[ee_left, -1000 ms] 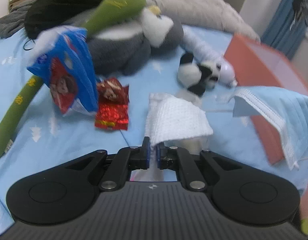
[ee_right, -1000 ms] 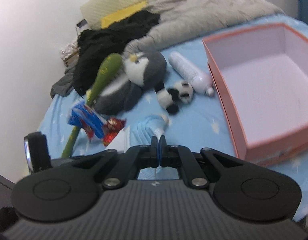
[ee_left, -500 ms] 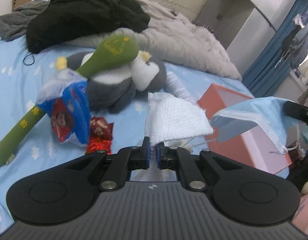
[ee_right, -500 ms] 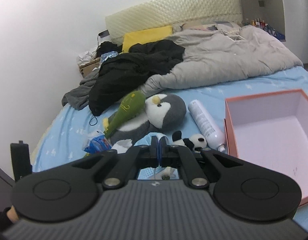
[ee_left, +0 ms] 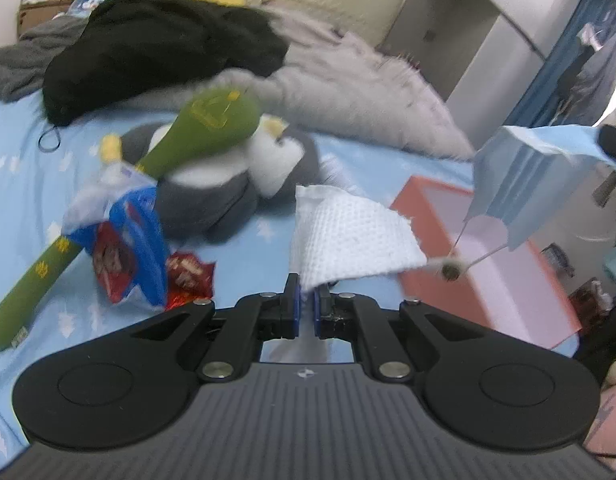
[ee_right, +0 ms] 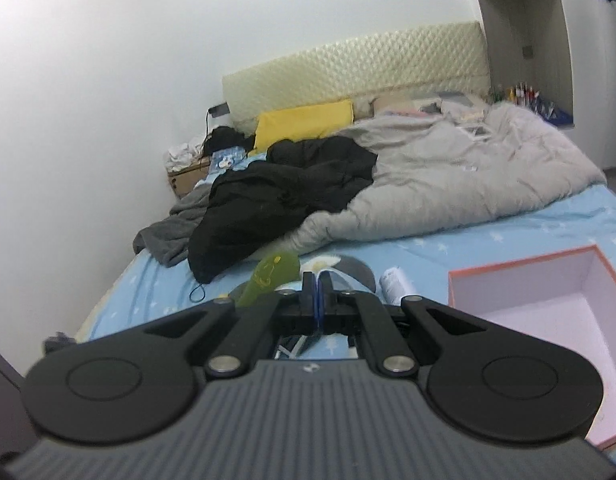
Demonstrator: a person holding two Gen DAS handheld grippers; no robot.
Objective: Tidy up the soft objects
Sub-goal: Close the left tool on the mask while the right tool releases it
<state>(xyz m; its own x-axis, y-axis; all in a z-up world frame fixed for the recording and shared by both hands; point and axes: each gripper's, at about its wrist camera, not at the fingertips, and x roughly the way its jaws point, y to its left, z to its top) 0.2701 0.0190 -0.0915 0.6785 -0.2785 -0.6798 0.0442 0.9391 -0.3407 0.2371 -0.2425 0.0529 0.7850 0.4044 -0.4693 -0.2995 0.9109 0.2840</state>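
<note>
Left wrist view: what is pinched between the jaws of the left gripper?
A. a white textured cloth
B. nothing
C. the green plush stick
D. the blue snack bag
A: the left gripper is shut on the white textured cloth, which sticks up from between its jaws, clear of the blue bedsheet.

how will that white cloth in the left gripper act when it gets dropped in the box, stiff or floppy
Probably floppy: the white cloth droops in folds from the left gripper, pinched by one edge. It looks light, so it may drift or land bunched rather than flat. Its waffle texture suggests it won't slip easily from the pads. The box is open, which should help.
</note>
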